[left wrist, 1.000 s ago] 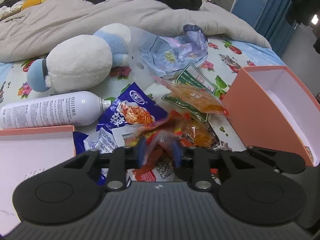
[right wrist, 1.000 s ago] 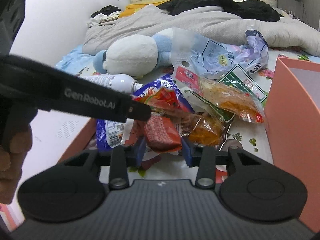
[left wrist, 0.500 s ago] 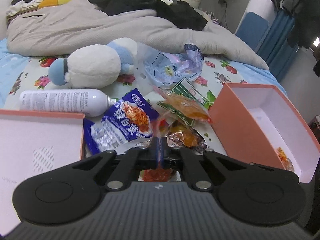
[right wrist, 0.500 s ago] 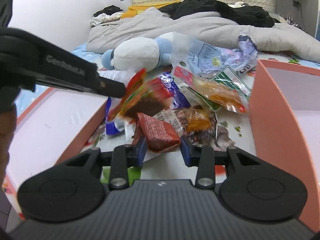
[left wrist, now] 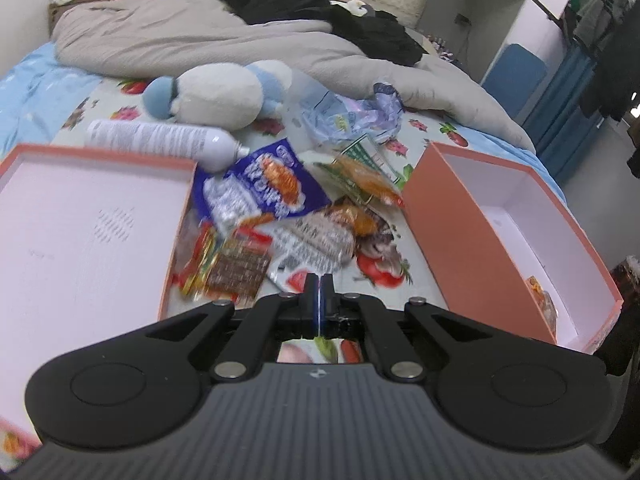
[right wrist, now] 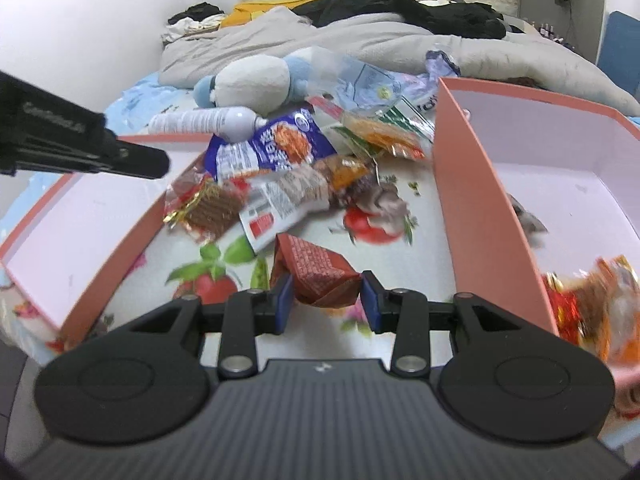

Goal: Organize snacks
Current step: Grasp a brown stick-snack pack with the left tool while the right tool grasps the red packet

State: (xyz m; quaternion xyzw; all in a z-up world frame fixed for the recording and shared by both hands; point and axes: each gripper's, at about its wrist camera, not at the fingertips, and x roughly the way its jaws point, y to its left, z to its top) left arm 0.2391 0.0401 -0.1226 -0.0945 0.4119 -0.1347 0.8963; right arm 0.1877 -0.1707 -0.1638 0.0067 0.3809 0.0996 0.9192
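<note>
Left gripper (left wrist: 319, 294) jaws closed, empty; right gripper (right wrist: 326, 300) clamps red-brown snack packet (right wrist: 316, 276); lower-right snacks (right wrist: 592, 304) blurred, possibly inside orange box (right wrist: 480, 208).

Two salmon-pink boxes on the bed: one at left (left wrist: 92, 216), one at right (left wrist: 500, 220). One plush toy (left wrist: 224, 94), one white spray can (left wrist: 160, 136), one blue snack packet (left wrist: 264, 184), one red-brown packet (right wrist: 316, 276), one crumpled clear bag (left wrist: 344, 112). Two hand-held grippers: left (left wrist: 319, 294), right (right wrist: 326, 300).
</note>
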